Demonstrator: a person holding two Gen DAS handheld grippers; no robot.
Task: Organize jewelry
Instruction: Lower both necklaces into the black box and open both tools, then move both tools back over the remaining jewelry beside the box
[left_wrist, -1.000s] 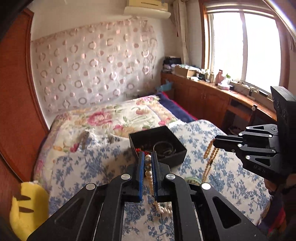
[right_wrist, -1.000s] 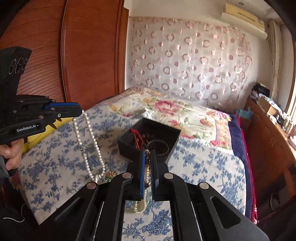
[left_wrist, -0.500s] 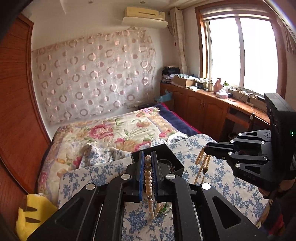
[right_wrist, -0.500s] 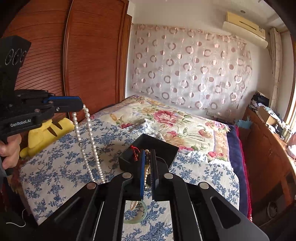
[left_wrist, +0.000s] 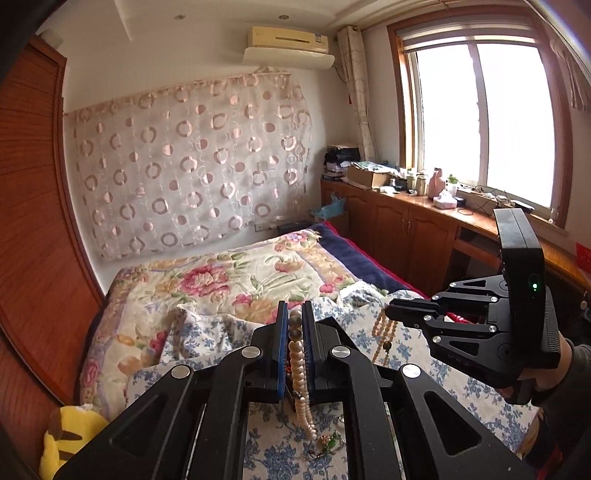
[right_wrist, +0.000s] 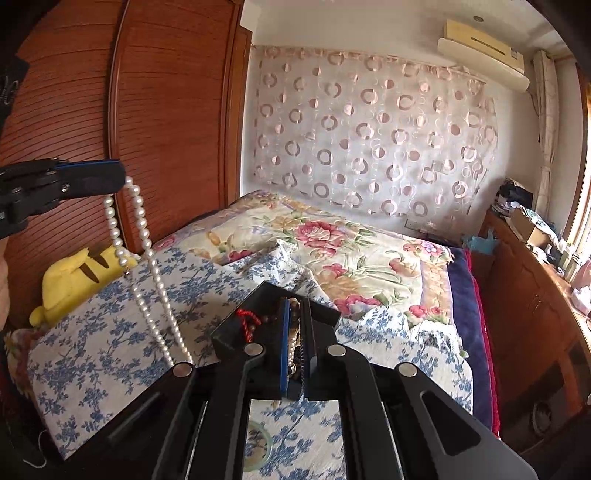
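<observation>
Two bead strands are held aloft: a white pearl necklace (left_wrist: 300, 373) is clamped by the left gripper (left_wrist: 294, 354), a tan wooden-bead strand (right_wrist: 293, 341) by the right gripper (right_wrist: 294, 347).

Bright daylight pours through the wood-framed window (left_wrist: 484, 122). An air conditioner (left_wrist: 290, 42) sits high on the white wall above a circle-patterned sheer curtain (left_wrist: 192, 162). The bed (left_wrist: 236, 277) wears a floral quilt, with wooden cabinets (left_wrist: 399, 229) alongside and a reddish louvred wardrobe (right_wrist: 147, 122).
</observation>
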